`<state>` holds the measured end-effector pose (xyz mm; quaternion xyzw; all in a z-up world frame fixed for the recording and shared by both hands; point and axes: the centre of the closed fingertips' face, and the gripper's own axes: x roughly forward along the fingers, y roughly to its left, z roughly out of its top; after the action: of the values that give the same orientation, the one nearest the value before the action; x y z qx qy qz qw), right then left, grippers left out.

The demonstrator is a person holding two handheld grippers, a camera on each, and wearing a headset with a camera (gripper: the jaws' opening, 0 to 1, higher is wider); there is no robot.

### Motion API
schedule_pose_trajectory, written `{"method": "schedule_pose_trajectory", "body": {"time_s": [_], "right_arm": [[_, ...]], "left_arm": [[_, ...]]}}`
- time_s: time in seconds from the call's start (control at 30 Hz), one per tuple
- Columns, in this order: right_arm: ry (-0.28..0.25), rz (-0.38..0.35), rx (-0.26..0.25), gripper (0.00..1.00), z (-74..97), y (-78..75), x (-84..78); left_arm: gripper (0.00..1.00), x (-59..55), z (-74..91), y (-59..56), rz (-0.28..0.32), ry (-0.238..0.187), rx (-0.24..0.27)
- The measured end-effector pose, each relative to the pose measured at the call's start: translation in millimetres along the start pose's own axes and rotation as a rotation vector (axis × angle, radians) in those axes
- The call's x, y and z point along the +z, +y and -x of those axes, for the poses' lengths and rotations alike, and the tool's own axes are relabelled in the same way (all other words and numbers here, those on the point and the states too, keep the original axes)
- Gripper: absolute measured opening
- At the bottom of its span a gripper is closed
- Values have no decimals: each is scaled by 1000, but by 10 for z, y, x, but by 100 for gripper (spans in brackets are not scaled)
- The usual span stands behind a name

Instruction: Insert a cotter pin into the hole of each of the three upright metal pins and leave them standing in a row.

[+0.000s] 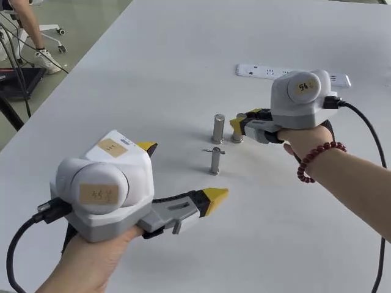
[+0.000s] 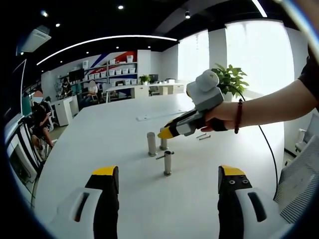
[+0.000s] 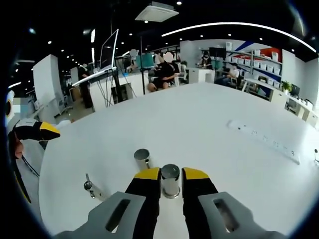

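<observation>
Right tool [image 3: 171, 176] is doing the holding here: its jaws are closed on the top of one upright metal pin [image 2: 163, 145], which is standing on the bench [image 1: 153, 73] right between the tips. Left tool [image 1: 181, 171] is hanging wide open with nothing in it, well back from the row.

Straight ahead of the left tool's jaws, the nearest pin [image 1: 215, 161] is already wearing its cotter pin [image 1: 213, 151], which is sticking out crosswise near the top. The bare pin [image 1: 218, 128] is standing just beside the right tool's tips, on the side toward the left tool.

My read is that the right tool is steadying its pin so the left one can bring a cotter pin in. A few thoughts on doing that well:

- The jaws are sitting high on the pin and I can't tell whether they're covering the hole. If they are, I'd be sliding the grip down so the hole is facing the left tool.
- I'd be keeping the pin flat on its base, not leaning.
- A couple of thin bits [image 2: 202, 135] are lying just past the right hand. They're probably spare cotter pins, but they're too small to say for sure.
- The left tool wants to be pinching one by its head, legs pointing forward, and coming in level with the hole.
- The other two pins are crowding that approach, so a wide-open jaw swinging through could be tipping them. I'd be closing down before going in.
</observation>
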<state>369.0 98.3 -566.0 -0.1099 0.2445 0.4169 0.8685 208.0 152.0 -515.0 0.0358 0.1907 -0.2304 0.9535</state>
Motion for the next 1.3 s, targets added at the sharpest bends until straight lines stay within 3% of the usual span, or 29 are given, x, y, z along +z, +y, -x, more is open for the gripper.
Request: {"method": "schedule_pose_trajectory", "body": {"time_s": [0.47, 0.6, 0.77, 1.23, 1.3], "right_arm": [[4, 23, 33, 8, -8, 13, 19], [-2, -19, 32, 8, 31, 1, 8], [21, 23, 18, 8, 88, -44, -29], [28, 34, 36, 8, 499, 75, -168], [29, 37, 39, 8, 495, 25, -179]], "left_arm": [[88, -41, -23, 13, -16, -1, -7], [89, -38, -19, 24, -19, 2, -2], [93, -19, -25, -1, -31, -2, -10], [99, -20, -33, -34, -32, 6, -23], [99, -20, -35, -47, -36, 7, -25]]}}
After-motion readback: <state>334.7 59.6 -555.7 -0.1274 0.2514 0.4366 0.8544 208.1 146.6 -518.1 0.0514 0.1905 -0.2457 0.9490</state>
